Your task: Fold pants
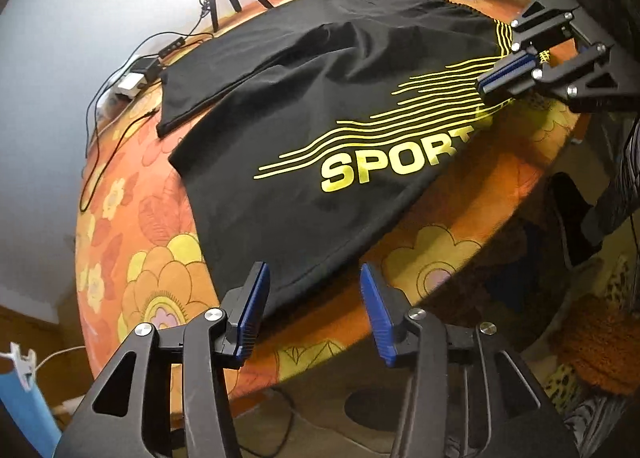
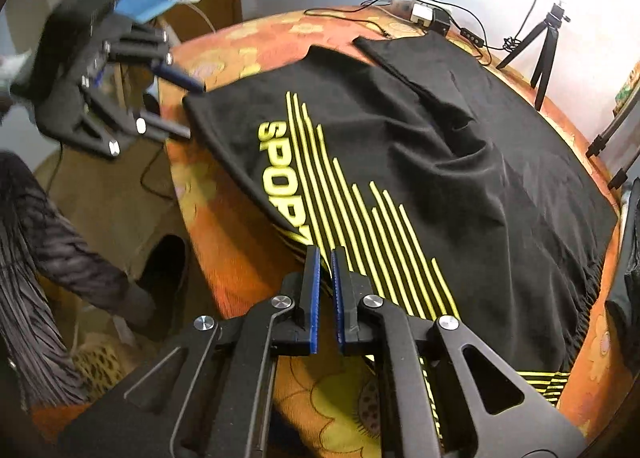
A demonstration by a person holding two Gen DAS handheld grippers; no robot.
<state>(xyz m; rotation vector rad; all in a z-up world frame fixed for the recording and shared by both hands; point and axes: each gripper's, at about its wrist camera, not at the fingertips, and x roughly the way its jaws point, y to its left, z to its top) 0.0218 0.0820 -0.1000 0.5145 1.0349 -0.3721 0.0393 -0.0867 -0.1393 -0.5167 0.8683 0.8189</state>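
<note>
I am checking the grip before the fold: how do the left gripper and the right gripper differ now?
The left gripper stands open, its blue pads apart over the hem of the black pants; the right gripper is shut on the pants' near edge beside the yellow stripes. The left holds nothing; the right pinches fabric. Both have black frames and point down at the flowered cover.

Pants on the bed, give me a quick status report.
Left gripper open over the leg hem. Right gripper shut on the pants near the waistband. Pants spread flat, unfolded. Nothing in the way.
</note>
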